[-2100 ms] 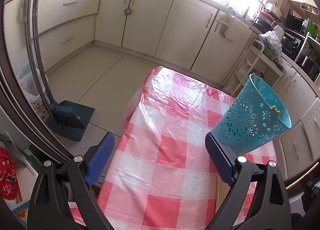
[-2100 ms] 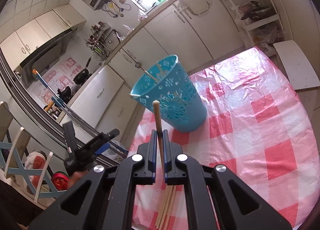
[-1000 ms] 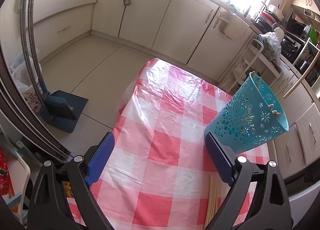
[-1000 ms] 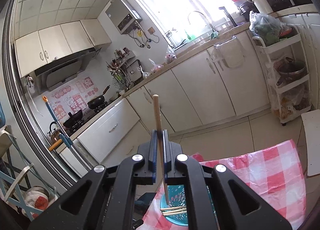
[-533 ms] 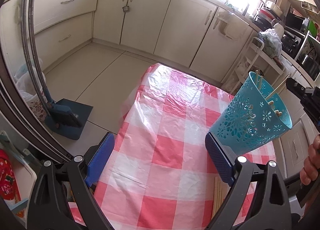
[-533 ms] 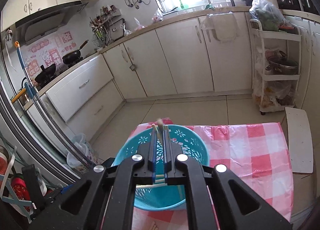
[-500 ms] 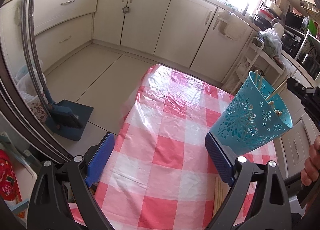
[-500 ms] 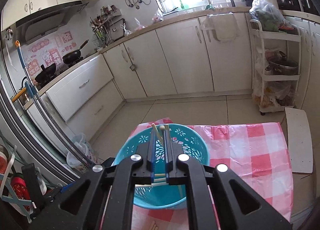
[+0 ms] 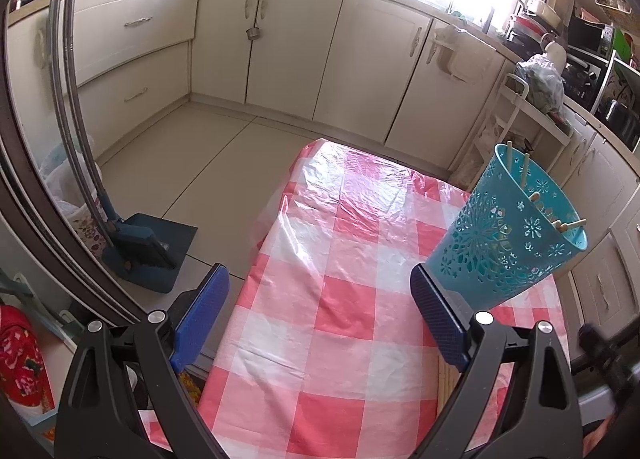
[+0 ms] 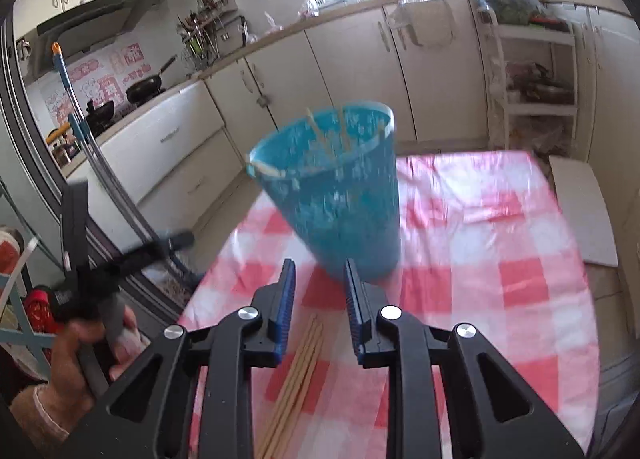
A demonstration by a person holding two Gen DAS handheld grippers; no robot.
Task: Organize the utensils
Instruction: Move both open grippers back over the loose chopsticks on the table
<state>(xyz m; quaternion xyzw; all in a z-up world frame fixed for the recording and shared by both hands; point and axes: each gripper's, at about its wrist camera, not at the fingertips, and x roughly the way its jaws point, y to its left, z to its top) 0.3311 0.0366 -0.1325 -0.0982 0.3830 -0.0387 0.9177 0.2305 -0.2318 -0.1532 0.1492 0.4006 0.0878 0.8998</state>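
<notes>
A loose bundle of wooden chopsticks [image 10: 298, 379] is seen lying flat on the red-and-white checked tablecloth [image 10: 500, 279], on the near side of the blue perforated basket [image 10: 340, 195], well short of its base. Directly above that bundle the right gripper [image 10: 320, 295] is held with its blue pads parted by a narrow gap; the jaws are opening, and nothing is seen between them. The left gripper [image 9: 320, 311] is spread wide and empty, its right pad placed just beside the lower wall of the basket [image 9: 504, 235]; whether it touches cannot be told. In the right wrist view this gripper is gripped by a hand [image 10: 76, 355] to the left of the basket. The basket stands upright on the tablecloth [image 9: 340, 299], and several chopsticks [image 9: 524, 175] are seen leaning against its inner rim. Beyond the basket, cream cabinets [image 9: 360, 59] are seen, and to its far left a blue dustpan [image 9: 156, 247] rests on the floor.
</notes>
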